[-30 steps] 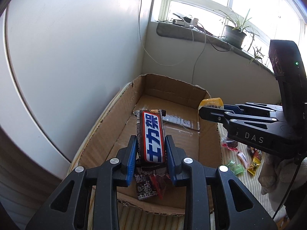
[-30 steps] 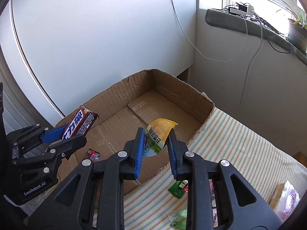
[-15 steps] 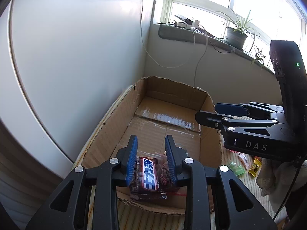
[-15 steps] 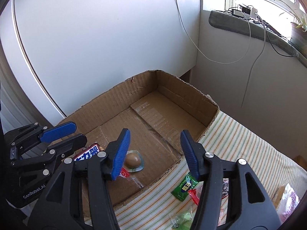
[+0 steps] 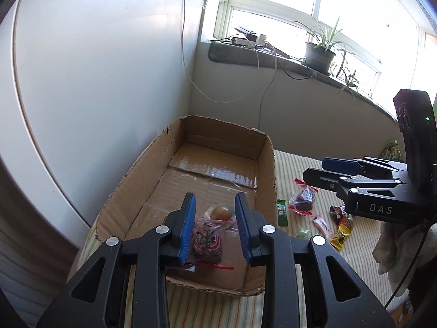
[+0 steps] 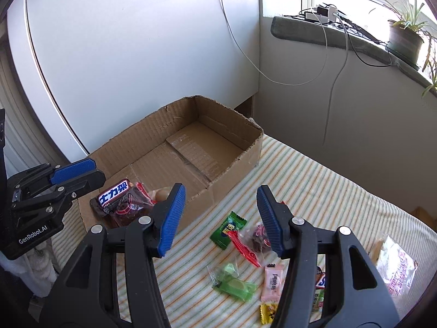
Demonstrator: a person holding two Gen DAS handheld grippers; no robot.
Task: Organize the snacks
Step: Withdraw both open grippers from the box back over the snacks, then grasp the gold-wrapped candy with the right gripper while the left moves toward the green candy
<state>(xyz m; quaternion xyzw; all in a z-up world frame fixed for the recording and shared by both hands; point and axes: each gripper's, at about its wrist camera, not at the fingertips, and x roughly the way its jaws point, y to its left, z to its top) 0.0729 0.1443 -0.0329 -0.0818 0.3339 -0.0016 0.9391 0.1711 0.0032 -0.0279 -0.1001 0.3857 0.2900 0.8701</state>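
An open cardboard box (image 5: pixel 269 164) (image 6: pixel 240 153) stands on a striped cloth. In its near end lie a Snickers bar (image 6: pixel 114 192), a clear pack of dark red snacks (image 5: pixel 206 242) (image 6: pixel 128 207) and a brown jelly cup (image 5: pixel 220 211). My left gripper (image 5: pixel 214 231) is open and empty above that near end; it also shows in the right wrist view (image 6: pixel 79 175). My right gripper (image 6: pixel 218 218) is open and empty above loose snacks on the cloth: a green packet (image 6: pixel 228 229), a red-edged pack (image 6: pixel 252 242), a green candy (image 6: pixel 236 285) and a pink packet (image 6: pixel 273 281). It also shows in the left wrist view (image 5: pixel 318 170).
The box sits against a white wall, with a grey ledge (image 6: pixel 341 38), cables and a potted plant (image 5: pixel 319 54) beyond. A large clear bag (image 6: pixel 396 266) lies at the far right of the cloth. More small packets (image 5: pixel 340 232) lie right of the box.
Both grippers have let go: the Snickers bar and the jelly cup now lie in the box. My right gripper has moved right, from over the box to over the loose snacks on the cloth.
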